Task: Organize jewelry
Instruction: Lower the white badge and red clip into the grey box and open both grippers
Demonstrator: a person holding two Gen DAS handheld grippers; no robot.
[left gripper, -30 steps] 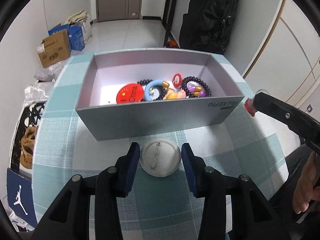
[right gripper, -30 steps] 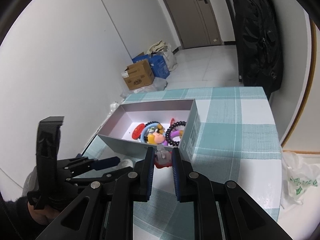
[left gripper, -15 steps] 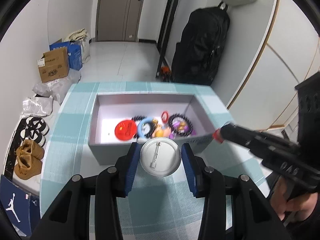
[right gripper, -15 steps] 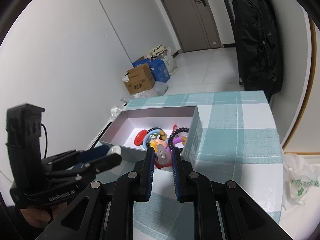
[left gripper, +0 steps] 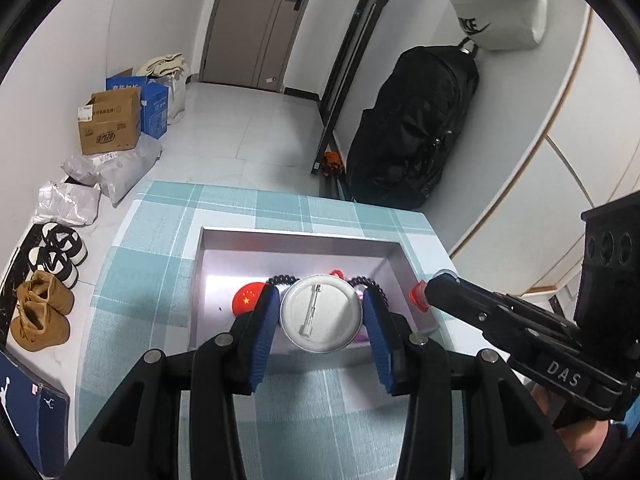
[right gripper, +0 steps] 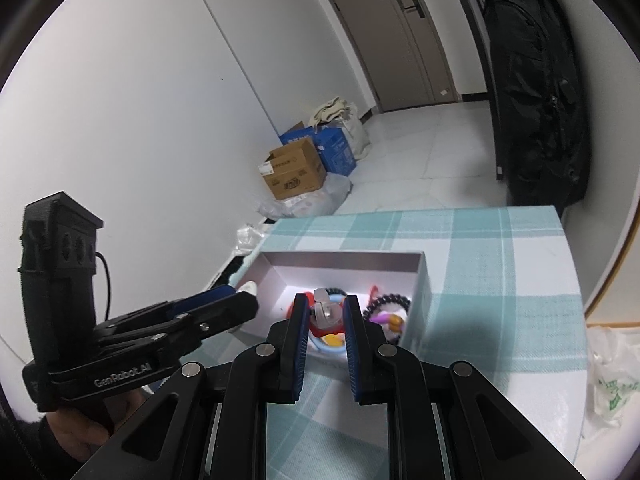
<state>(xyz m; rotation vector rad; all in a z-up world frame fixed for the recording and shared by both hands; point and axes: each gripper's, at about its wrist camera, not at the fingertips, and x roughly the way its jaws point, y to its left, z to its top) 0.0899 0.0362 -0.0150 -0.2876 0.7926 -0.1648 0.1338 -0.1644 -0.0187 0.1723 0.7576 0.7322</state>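
Left wrist view: the left tool [left gripper: 322, 312] grips a round pin badge [left gripper: 321, 317], pin side up, above the grey box [left gripper: 296, 240] on the table [left gripper: 152, 240] — red badge [left gripper: 246, 300] at 9 o'clock.

Right wrist view: the right tool [right gripper: 326, 316] pinches a small clear-and-red trinket [right gripper: 326, 314] over the box's near wall — beaded bracelet [right gripper: 390, 304] at 3 o'clock.

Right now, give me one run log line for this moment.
left gripper: shut on round pin badge, above grey box | right gripper: shut on small red-and-clear trinket | both unreleased

Shiny metal badge back [left gripper: 321, 317], matt grey cardboard box [left gripper: 300, 241], woven checked tablecloth [left gripper: 160, 232].
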